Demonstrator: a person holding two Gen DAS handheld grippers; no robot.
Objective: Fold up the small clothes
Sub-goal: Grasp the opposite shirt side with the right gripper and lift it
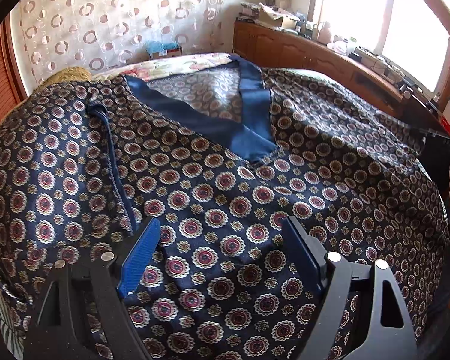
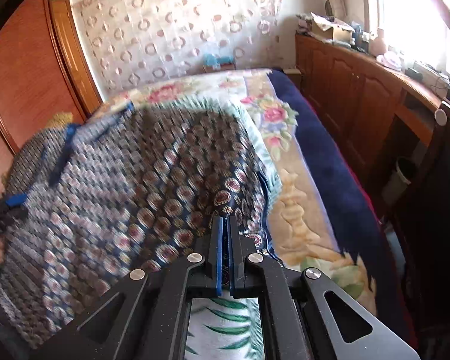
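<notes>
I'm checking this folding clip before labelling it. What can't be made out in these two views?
- Dark medallion-print V-neck garment: its hem, left wrist view, runs behind the open left gripper and off the bottom edge.
- Same garment, right wrist view: pattern smeared by motion blur.
- Right gripper, shut on the garment's edge: pads hide how much fabric is pinched.
- Cabinet-top clutter: too small.

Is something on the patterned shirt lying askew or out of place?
Yes. On the patterned shirt, a blue-edged sleeve lies folded inward across the front, not spread outward. The blue V-neck collar lies flat.

One patterned shirt [image 1: 225, 198], two grippers, one floral blanket [image 2: 300, 210], one wooden sideboard [image 2: 360, 90].
</notes>
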